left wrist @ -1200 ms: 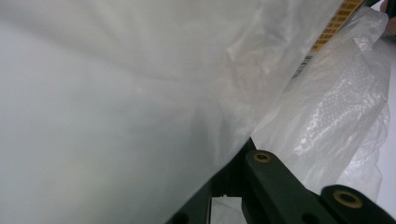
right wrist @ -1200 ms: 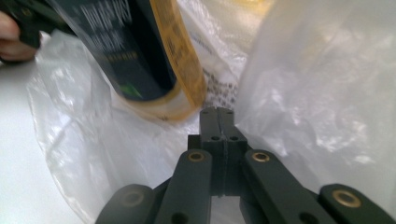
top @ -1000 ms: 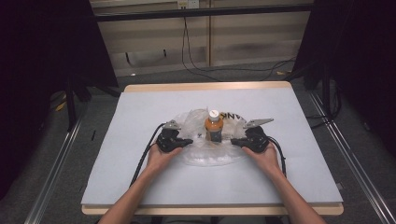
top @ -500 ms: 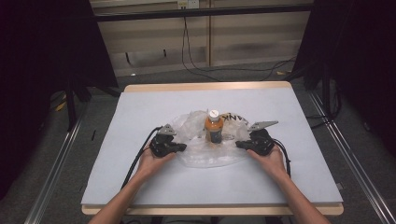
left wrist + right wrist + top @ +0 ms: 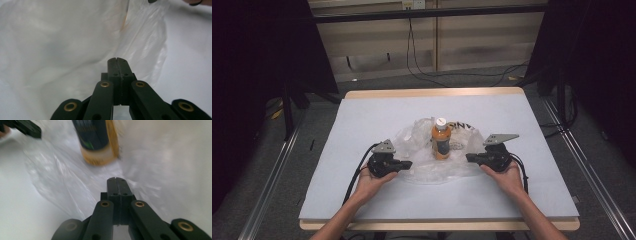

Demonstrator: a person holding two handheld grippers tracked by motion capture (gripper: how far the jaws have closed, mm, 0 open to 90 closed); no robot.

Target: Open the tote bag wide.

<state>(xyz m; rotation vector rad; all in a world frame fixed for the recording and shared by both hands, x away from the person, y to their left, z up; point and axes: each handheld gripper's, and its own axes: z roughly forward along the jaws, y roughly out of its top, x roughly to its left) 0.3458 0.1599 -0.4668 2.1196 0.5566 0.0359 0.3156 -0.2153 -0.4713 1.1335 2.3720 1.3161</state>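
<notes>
Orange bottle (image 5: pixel 440 139) upright on clear plastic bag (image 5: pixel 422 160)

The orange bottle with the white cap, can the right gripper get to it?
Probably yes. The orange bottle with the white cap stands upright on the clear plastic bag, and the right gripper, jaws shut, points at it with only crinkly bag between. It would have to open first.
</notes>
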